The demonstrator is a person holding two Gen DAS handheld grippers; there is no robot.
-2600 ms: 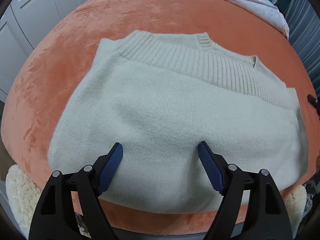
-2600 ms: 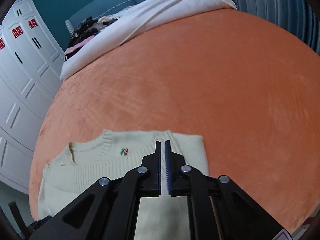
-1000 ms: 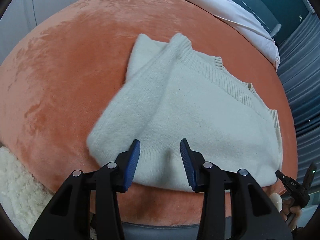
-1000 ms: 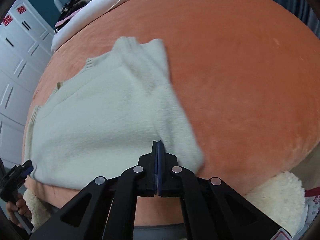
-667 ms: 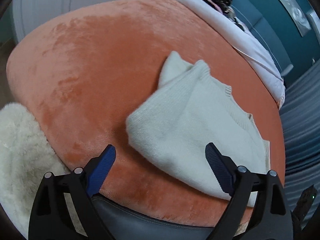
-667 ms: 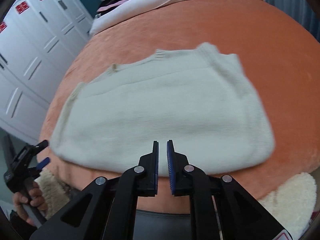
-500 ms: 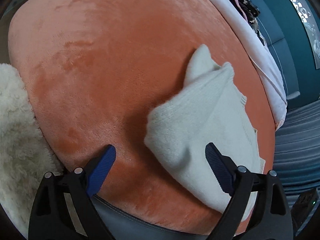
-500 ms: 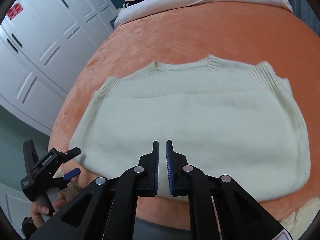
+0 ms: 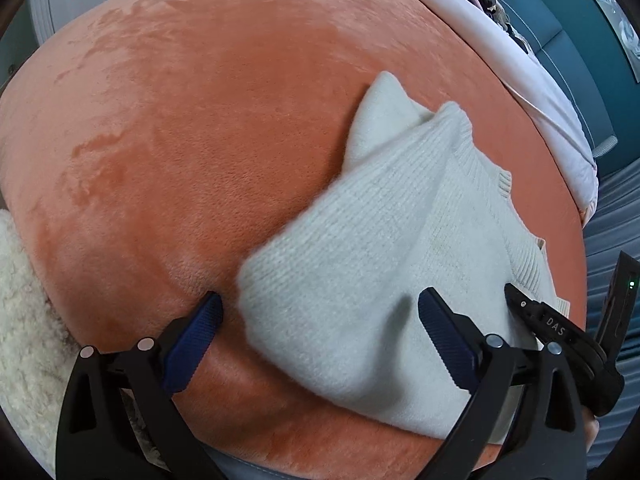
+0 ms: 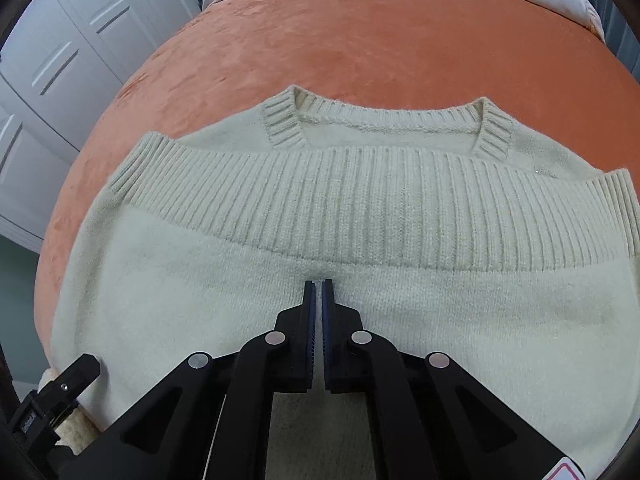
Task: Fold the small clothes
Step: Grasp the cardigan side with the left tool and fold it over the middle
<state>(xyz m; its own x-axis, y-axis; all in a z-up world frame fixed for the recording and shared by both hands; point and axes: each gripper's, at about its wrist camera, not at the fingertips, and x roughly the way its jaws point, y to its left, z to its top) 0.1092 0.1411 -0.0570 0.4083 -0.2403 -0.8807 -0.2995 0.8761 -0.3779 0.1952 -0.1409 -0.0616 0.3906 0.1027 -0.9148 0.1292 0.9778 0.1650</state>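
Observation:
A cream knitted sweater (image 10: pixel 360 240) lies folded on the orange velvet bed (image 10: pixel 360 40), its ribbed hem folded up to just below the neckline. My right gripper (image 10: pixel 318 292) is shut with a thin gap between its blue pads and holds nothing, low over the middle of the sweater. The sweater's left folded end shows in the left wrist view (image 9: pixel 360 272). My left gripper (image 9: pixel 320 332) is open wide, its fingers on either side of that corner. The right gripper's body (image 9: pixel 560 332) shows at the right edge there.
A white fluffy rug (image 9: pixel 20 320) lies below the bed's near edge. White bedding (image 9: pixel 520 60) and dark clothes are piled at the far end. White wardrobe doors (image 10: pixel 60 60) stand to the left. The left gripper's body (image 10: pixel 52 396) shows at bottom left of the right wrist view.
My left gripper opened wide and swung to the sweater's left corner, coming closer to it. My right gripper moved from the right end to over the middle of the sweater.

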